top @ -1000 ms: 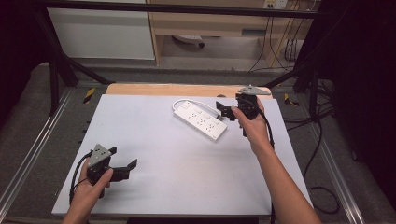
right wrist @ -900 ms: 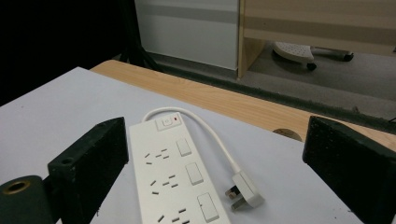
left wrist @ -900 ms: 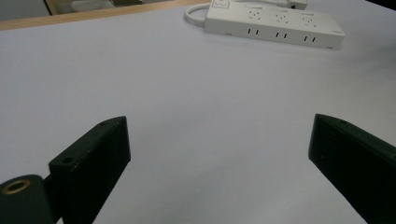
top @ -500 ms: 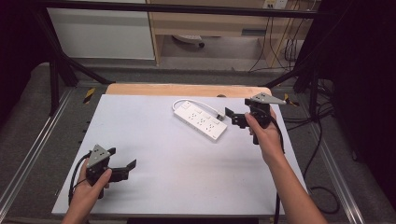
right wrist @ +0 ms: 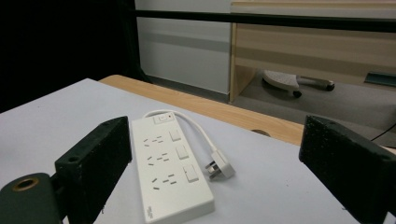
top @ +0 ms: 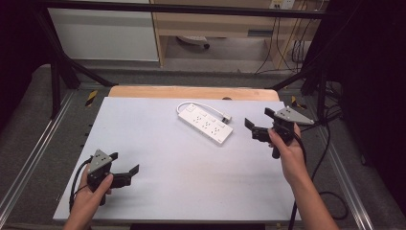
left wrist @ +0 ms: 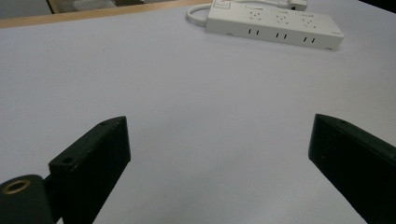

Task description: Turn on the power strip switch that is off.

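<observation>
So here's my setup from the high view: the white power strip is lying flat on the pale table, a bit above and right of the frame's centre, angled so it runs from upper left down to lower right. Its cord loops off the upper end and curls back round, so the plug sits just beside the strip's upper right edge.

My right gripper is at the right of the frame, level with the strip's lower right end, near it but not touching. Jaws are spread wide with nothing between them. In the right gripper view the strip sits in the lower middle between my two black jaws, three sockets with a switch next to each, plus a power switch at the far end, and the plug is resting on the table right next to it.

My left gripper is down in the lower left of the high view, well apart from the strip, low over the table. Also wide open and empty. From the left gripper view the strip is way up at the top of the frame, right of centre, with bare table between it and my jaws.
</observation>
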